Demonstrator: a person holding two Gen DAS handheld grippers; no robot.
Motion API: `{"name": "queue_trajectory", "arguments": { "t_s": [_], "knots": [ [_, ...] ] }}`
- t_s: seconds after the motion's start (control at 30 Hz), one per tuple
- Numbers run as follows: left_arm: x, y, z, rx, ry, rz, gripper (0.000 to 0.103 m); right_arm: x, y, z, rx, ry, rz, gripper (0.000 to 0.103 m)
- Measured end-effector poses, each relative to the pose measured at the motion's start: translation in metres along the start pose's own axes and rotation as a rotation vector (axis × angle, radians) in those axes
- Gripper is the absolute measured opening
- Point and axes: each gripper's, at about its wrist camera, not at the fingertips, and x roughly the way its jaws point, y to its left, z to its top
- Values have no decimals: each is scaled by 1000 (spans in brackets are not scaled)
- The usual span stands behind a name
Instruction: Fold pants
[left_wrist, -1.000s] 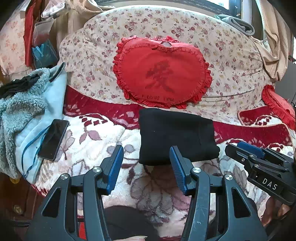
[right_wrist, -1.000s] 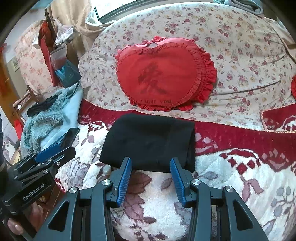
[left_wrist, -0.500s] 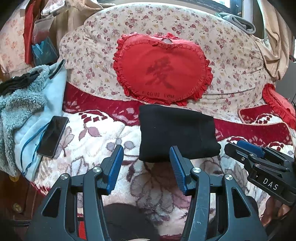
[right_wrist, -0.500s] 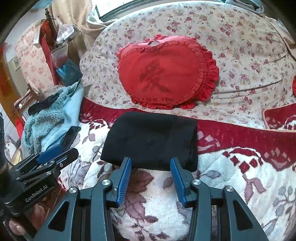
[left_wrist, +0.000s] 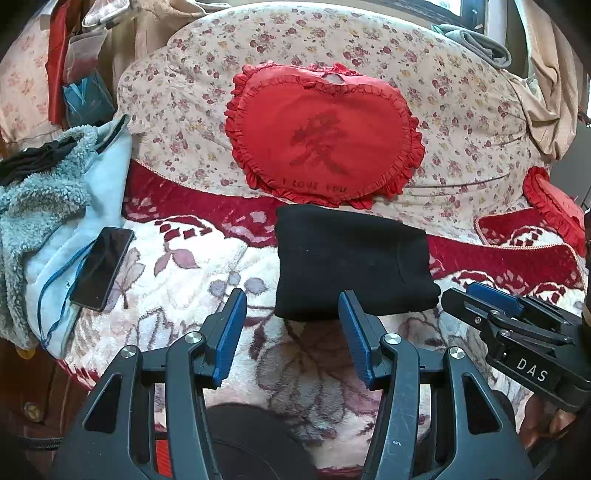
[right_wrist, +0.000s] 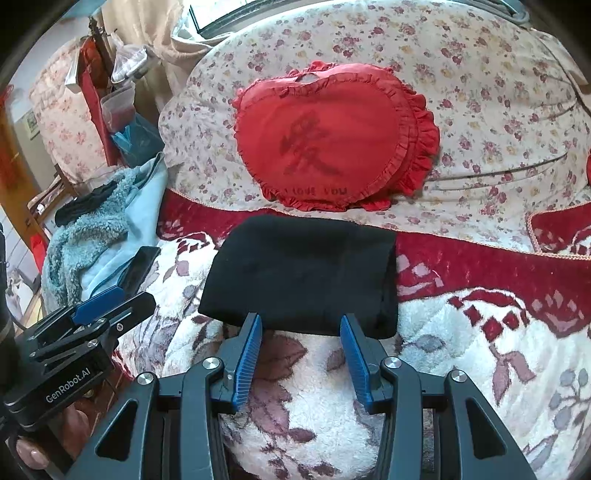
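Pants (left_wrist: 351, 266) lie folded into a compact black rectangle on the floral blanket (left_wrist: 177, 273), below the heart pillow (left_wrist: 325, 136); your left gripper (left_wrist: 291, 314) and right gripper (right_wrist: 301, 332) hover released, empty. Folding looks finished.

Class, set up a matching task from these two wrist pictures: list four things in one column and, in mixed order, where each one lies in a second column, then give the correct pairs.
Things:
1. black folded pants
2. red heart-shaped cushion
3. black phone
4. left gripper

Places:
A. on the pale blue garment at the left edge
B. leaning on the floral bedding at the back
C. flat on the flowered blanket, below the cushion
D. above the blanket near the pants' front edge, jaws open and empty

Pairs: 1-C, 2-B, 3-A, 4-D
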Motion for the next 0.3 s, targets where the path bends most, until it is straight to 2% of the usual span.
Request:
{"name": "queue_trajectory", "arguments": {
  "t_s": [0.17,0.3],
  "knots": [
    [1,8,2,-40,-22,-6,51,2,-3,0,5,1,1,43],
    [9,15,3,-47,4,12,51,4,-15,3,-8,3,-18,43]
  ]
}}
